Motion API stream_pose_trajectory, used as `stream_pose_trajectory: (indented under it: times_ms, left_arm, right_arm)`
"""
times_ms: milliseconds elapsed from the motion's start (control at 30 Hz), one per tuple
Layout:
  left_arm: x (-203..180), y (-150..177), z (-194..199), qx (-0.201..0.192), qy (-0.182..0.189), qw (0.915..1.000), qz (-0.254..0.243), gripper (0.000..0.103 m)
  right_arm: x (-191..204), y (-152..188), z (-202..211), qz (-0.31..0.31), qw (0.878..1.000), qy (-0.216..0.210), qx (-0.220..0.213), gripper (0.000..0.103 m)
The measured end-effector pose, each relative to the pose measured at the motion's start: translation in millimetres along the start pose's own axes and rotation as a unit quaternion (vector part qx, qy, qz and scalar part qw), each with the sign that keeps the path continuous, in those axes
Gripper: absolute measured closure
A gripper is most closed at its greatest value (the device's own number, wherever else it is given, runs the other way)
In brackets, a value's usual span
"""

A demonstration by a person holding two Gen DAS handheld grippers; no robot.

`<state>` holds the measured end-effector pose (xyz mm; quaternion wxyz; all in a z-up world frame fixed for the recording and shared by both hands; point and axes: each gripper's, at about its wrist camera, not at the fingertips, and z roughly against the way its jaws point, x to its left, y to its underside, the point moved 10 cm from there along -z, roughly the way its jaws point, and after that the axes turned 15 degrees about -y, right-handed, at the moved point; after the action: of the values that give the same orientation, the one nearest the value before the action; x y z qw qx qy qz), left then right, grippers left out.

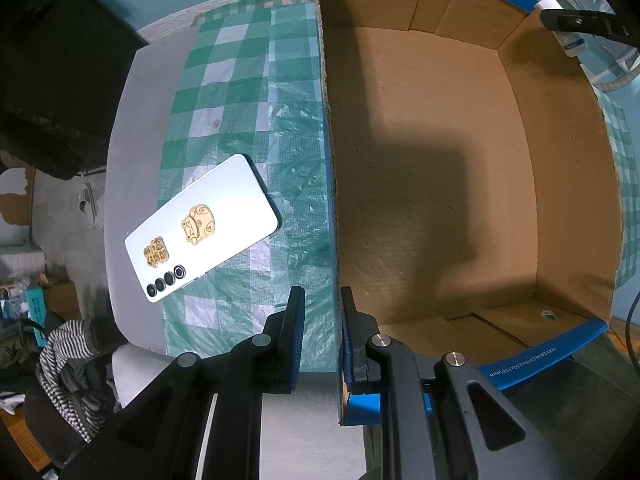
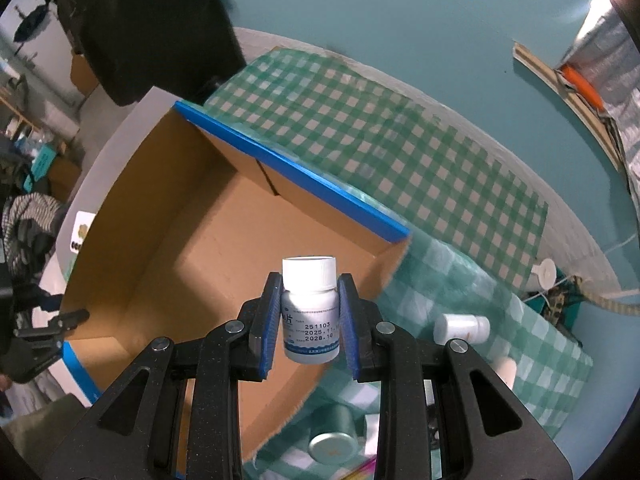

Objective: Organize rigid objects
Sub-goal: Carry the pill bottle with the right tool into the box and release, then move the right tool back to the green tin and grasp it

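Note:
My right gripper (image 2: pixel 308 284) is shut on a white pill bottle (image 2: pixel 310 312) and holds it upright over the near right corner of an open cardboard box (image 2: pixel 192 240) with blue edges. My left gripper (image 1: pixel 322 292) is shut on the box's left wall (image 1: pixel 329 184). The box floor (image 1: pixel 440 184) is bare. The right gripper's tip with the bottle (image 1: pixel 570 46) shows at the box's far right corner in the left wrist view. A white phone (image 1: pixel 200 228) with gold stickers lies face down left of the box.
A green checked cloth (image 2: pixel 400 152) covers the table. To the right of the box lie a small white bottle (image 2: pixel 460 328) on its side, a green metal can (image 2: pixel 332 440) and another white object (image 2: pixel 506 372). A black chair back (image 1: pixel 60 60) stands at the far left.

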<state>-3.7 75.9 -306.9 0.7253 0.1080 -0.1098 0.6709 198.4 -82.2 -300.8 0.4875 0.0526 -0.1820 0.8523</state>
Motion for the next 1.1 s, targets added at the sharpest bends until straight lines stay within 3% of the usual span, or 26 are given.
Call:
stream_pose_trajectory:
  times_ms: [300, 600, 700, 933, 1100]
  left_arm:
    - [1.3, 0.2, -0.6, 0.000, -0.002, 1.0000, 0.002, 0.087]
    - [0.4, -0.1, -0.7, -0.001, -0.004, 1.0000, 0.002, 0.087]
    - [1.0, -0.2, 0.1, -0.002, -0.003, 1.0000, 0.004, 0.088]
    - [0.1, -0.5, 3.7, -0.006, -0.002, 1.0000, 0.004, 0.094]
    - [-1.6, -3.2, 9.5, -0.014, 0.011, 0.9998, 0.010, 0.099]
  right_arm:
    - [-3.0, 3.0, -27.1, 0.006, 0.999, 0.006, 0.031, 0.077]
    - [-6.7, 2.7, -31.1, -0.005, 0.999, 0.012, 0.030, 0.076]
    - [-6.3, 3.2, -29.5, -0.005, 1.000, 0.014, 0.028, 0.066]
    - [-1.3, 3.4, -15.6, -0.002, 1.000, 0.015, 0.006, 0.054]
    - [1.1, 7.5, 1.5, -0.012, 1.000, 0.013, -0.014, 0.053]
